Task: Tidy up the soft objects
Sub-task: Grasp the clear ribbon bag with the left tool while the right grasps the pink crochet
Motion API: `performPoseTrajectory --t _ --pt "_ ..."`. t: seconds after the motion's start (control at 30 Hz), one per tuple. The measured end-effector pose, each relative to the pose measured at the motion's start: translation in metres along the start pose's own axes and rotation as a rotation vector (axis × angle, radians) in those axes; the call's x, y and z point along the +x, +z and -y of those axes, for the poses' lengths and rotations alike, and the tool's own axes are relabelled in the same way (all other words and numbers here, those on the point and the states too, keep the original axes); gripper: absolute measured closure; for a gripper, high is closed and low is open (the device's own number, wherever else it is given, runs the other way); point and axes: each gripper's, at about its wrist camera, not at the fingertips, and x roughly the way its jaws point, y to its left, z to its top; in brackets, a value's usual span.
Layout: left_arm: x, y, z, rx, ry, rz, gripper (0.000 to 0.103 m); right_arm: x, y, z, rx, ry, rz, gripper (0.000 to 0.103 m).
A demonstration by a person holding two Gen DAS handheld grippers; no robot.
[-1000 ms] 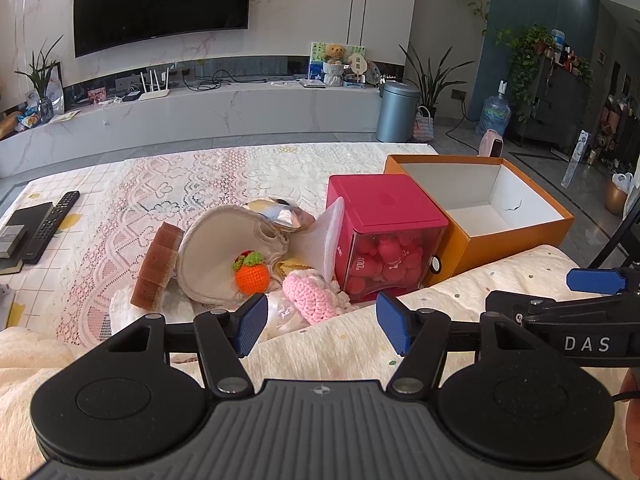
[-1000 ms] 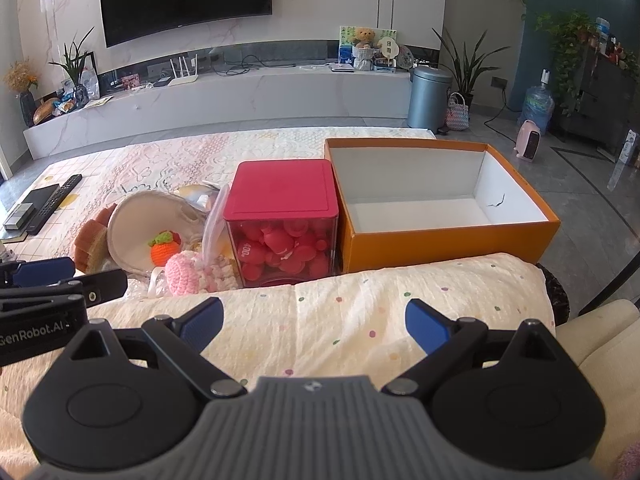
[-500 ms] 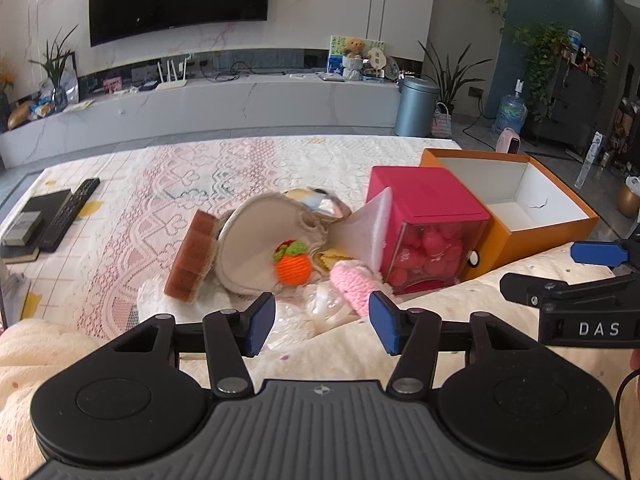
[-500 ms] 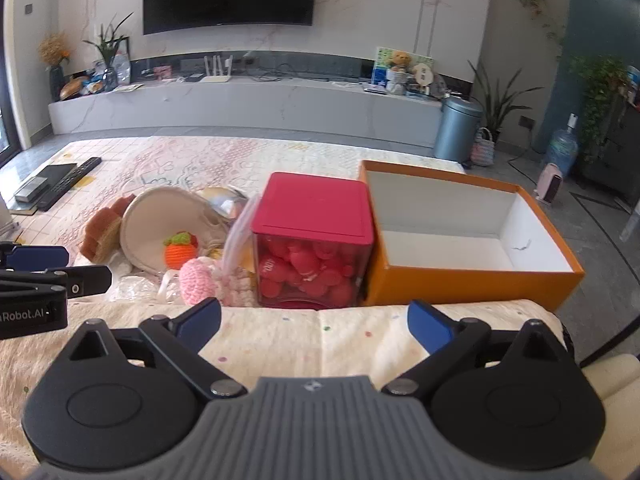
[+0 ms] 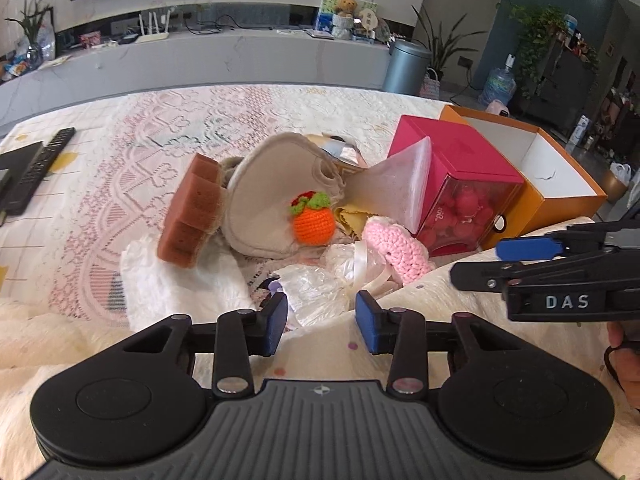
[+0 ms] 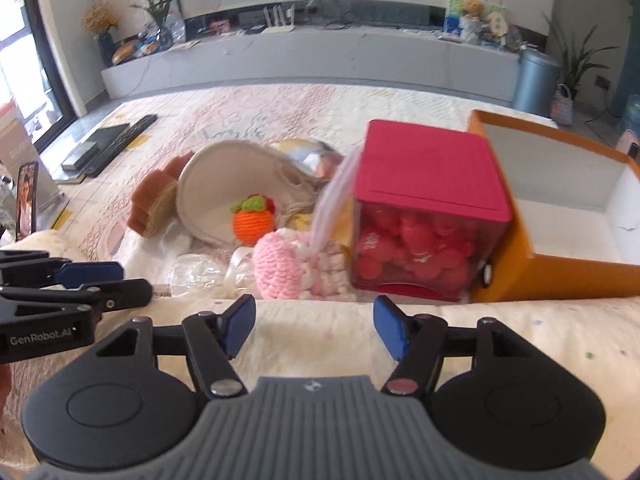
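A pile of soft things lies on the bed: an orange crochet fruit (image 5: pixel 313 222) (image 6: pixel 249 222), a pink crochet piece (image 5: pixel 396 249) (image 6: pixel 280 266), a beige cloth pouch (image 5: pixel 276 196) (image 6: pixel 228 188), a brown sponge (image 5: pixel 192 212) (image 6: pixel 154 200) and crumpled clear plastic (image 5: pixel 320 280). An open orange box (image 5: pixel 536 184) (image 6: pixel 568 216) stands at the right. My left gripper (image 5: pixel 321 322) is open and empty, just short of the plastic. My right gripper (image 6: pixel 314 326) is open and empty, near the pink piece.
A red-lidded clear box (image 5: pixel 452 192) (image 6: pixel 428 216) full of red balls stands between the pile and the orange box. A remote (image 5: pixel 36 168) and a dark tablet lie at the far left. A cream blanket (image 6: pixel 400 320) covers the near edge.
Both grippers have moved forward and down toward the pile, and their jaws have narrowed somewhat. The right view has swung left toward the soft things.
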Motion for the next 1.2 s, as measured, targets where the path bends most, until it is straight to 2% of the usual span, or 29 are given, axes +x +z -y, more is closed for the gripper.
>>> performPoseTrajectory --t 0.03,0.07,0.23,0.33,0.5,0.57,0.63,0.73,0.87,0.93,1.03,1.1,1.17,1.2 --pt "0.006 0.002 0.000 0.007 -0.006 -0.005 0.041 0.005 0.001 0.000 0.003 0.002 -0.008 0.040" --pt "0.012 0.004 -0.001 0.020 -0.010 -0.011 0.035 0.010 0.003 0.001 0.008 0.004 -0.016 0.041" --pt "0.037 0.015 0.008 0.210 -0.019 -0.052 0.033 0.030 0.010 0.009 0.026 0.055 -0.071 0.040" --pt "0.050 0.020 0.011 0.321 -0.053 -0.083 0.032 0.041 0.014 0.009 0.031 0.074 -0.092 0.040" --pt "0.068 0.023 0.017 0.446 -0.099 -0.132 0.030 0.065 0.016 0.005 0.023 0.082 -0.126 0.041" --pt "0.074 0.025 0.018 0.476 -0.109 -0.140 0.027 0.072 0.014 0.006 0.027 0.091 -0.135 0.048" --pt "0.080 0.027 0.020 0.507 -0.114 -0.146 0.024 0.072 0.013 0.008 0.035 0.122 -0.128 0.066" --pt "0.091 0.028 0.026 0.572 -0.118 -0.175 0.019 0.069 0.012 0.017 0.064 0.155 -0.123 0.074" --pt "0.106 0.025 0.030 0.630 -0.103 -0.203 0.014 0.069 0.009 0.025 0.102 0.174 -0.132 0.075" --pt "0.110 0.022 0.035 0.670 -0.080 -0.198 0.014 0.071 0.007 0.022 0.093 0.170 -0.138 0.071" --pt "0.114 0.018 0.038 0.687 -0.046 -0.190 0.015 0.071 0.006 0.018 0.073 0.161 -0.130 0.072" --pt "0.114 0.016 0.040 0.699 -0.017 -0.174 0.022 0.069 0.006 0.020 0.072 0.162 -0.126 0.074" --pt "0.109 0.014 0.040 0.694 0.024 -0.156 0.041 0.067 0.006 0.022 0.075 0.163 -0.119 0.075" --pt "0.107 0.014 0.040 0.687 0.037 -0.150 0.044 0.065 0.006 0.022 0.076 0.163 -0.113 0.077"
